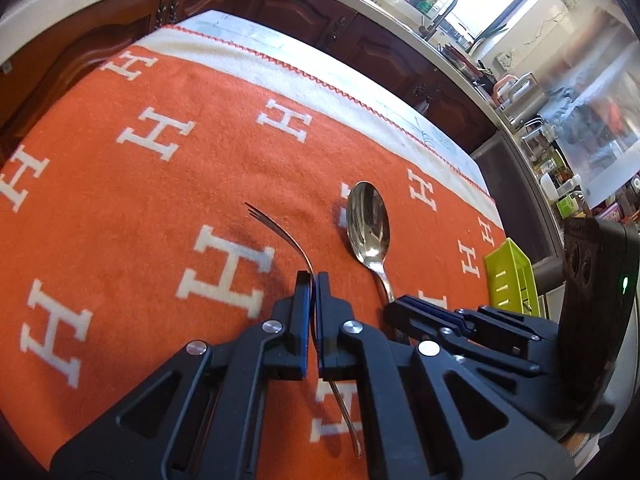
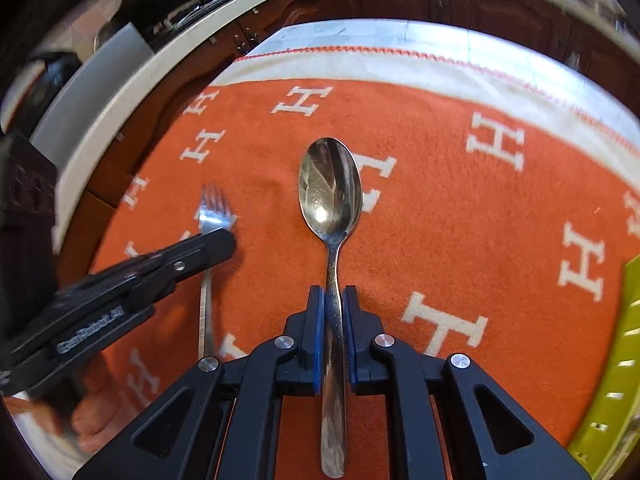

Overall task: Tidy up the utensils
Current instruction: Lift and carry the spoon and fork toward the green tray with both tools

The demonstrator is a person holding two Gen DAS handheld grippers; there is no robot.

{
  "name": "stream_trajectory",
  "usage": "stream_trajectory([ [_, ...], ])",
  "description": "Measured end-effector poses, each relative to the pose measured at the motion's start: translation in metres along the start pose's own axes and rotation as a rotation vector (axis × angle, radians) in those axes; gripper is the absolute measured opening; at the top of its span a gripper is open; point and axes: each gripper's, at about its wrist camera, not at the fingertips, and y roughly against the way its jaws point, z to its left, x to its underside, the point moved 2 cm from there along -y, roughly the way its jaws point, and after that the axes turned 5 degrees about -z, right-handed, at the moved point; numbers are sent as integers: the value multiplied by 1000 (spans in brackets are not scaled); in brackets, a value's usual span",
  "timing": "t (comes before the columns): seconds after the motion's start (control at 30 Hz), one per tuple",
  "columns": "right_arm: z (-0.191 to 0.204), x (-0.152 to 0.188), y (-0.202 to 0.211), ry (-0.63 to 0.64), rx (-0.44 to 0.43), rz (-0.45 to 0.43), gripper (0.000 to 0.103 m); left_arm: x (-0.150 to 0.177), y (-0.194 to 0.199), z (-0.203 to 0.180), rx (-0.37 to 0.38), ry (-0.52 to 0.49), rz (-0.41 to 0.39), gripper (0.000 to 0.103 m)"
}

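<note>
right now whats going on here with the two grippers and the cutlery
A person is sorting utensils with a handheld gripper in each hand. The left gripper is shut on the fork, gripping its handle. The right gripper is shut on the spoon, bowl pointing away. Both are over the orange blanket, and a green tray waits at the right edge.

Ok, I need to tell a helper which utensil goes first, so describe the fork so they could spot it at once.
Look at the orange blanket with white H letters covering the table. Two metal utensils sit over it side by side, each clamped in a black tool. The fork is in the left tool, left of the spoon: thin, curved, ending in tines rather than a round bowl.
</note>
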Motion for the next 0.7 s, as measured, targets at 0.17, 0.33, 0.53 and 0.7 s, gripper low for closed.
stream_trajectory([
  [0.17,27,11,13,138,121,-95,2,3,17,7,-3,1,-10,0],
  [0.33,44,20,16,206,145,-104,2,6,18,13,-4,11,4,0],
  [0.53,33,20,16,126,68,-75,2,11,15,18,6,29,26,0],
  [0.7,32,21,13,126,67,-64,3,12,13,23,7,44,34,0],
])
